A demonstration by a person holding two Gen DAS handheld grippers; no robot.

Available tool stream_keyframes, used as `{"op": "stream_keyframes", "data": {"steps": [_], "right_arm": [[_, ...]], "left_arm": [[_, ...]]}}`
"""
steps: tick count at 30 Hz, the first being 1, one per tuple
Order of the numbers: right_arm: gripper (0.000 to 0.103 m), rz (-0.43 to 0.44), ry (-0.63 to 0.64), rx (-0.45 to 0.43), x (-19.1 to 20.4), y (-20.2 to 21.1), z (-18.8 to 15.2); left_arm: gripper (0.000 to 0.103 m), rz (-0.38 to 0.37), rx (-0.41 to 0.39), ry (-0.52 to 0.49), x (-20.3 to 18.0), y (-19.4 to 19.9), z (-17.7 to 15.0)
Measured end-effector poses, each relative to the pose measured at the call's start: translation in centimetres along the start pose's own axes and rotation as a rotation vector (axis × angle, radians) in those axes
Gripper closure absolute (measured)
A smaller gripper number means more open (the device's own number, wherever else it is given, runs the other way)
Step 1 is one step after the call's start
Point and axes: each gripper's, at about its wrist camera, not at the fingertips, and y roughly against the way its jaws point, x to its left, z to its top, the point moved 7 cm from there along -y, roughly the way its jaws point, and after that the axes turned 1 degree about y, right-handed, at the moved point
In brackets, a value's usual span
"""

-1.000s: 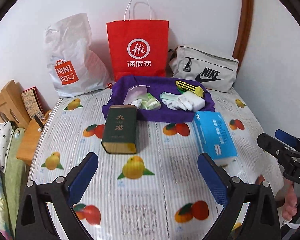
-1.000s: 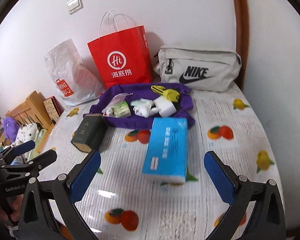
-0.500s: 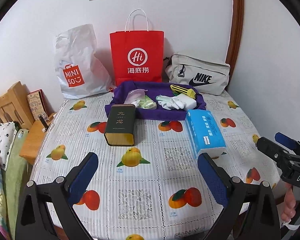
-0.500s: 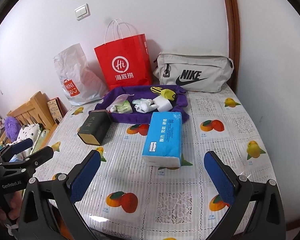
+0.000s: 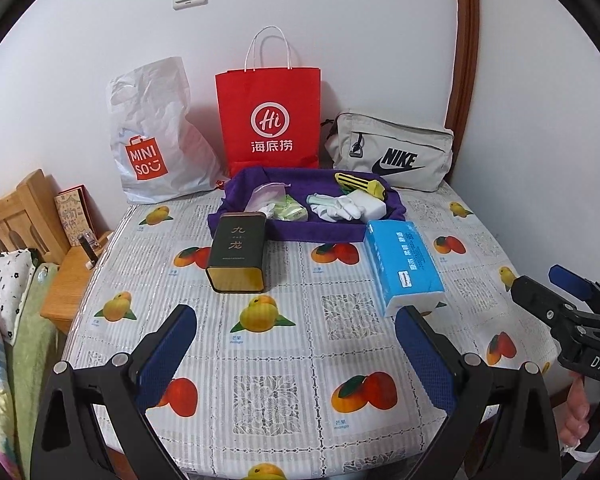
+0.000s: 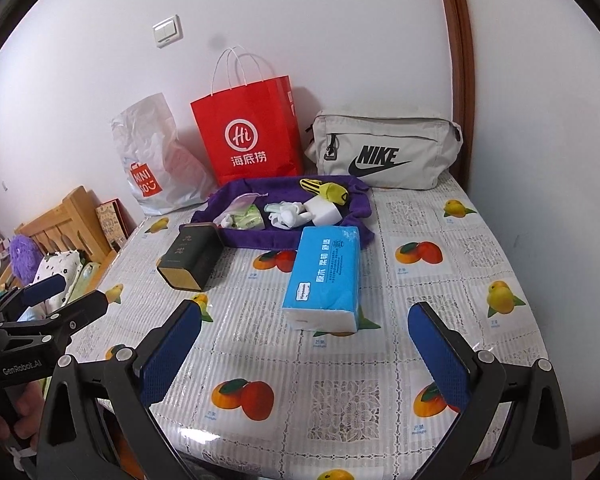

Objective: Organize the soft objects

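Note:
A purple cloth tray lies at the back of the table, holding white socks, a green packet, a clear pouch, a white block and a yellow-black item. A blue tissue pack lies in front of the tray. My left gripper hangs open and empty over the near table. Over the near edge my right gripper is open and empty too.
A dark green tin lies left of the tissue pack. A white Miniso bag, a red paper bag and a grey Nike pouch stand against the wall. A wooden bed frame and bedding are at the left.
Both grippers have pulled back and risen away from the objects, so more of the table shows. Both stayed open. Nothing on the table moved.

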Motion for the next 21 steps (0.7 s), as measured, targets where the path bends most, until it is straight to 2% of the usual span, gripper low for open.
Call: {"op": "stream_keyframes", "data": {"steps": [21], "right_arm": [[0.001,0.005,0.015,0.005,0.34,-0.03,-0.23]], "left_arm": [[0.003,0.001,0.011,0.006,0.16,-0.18,-0.17]]}}
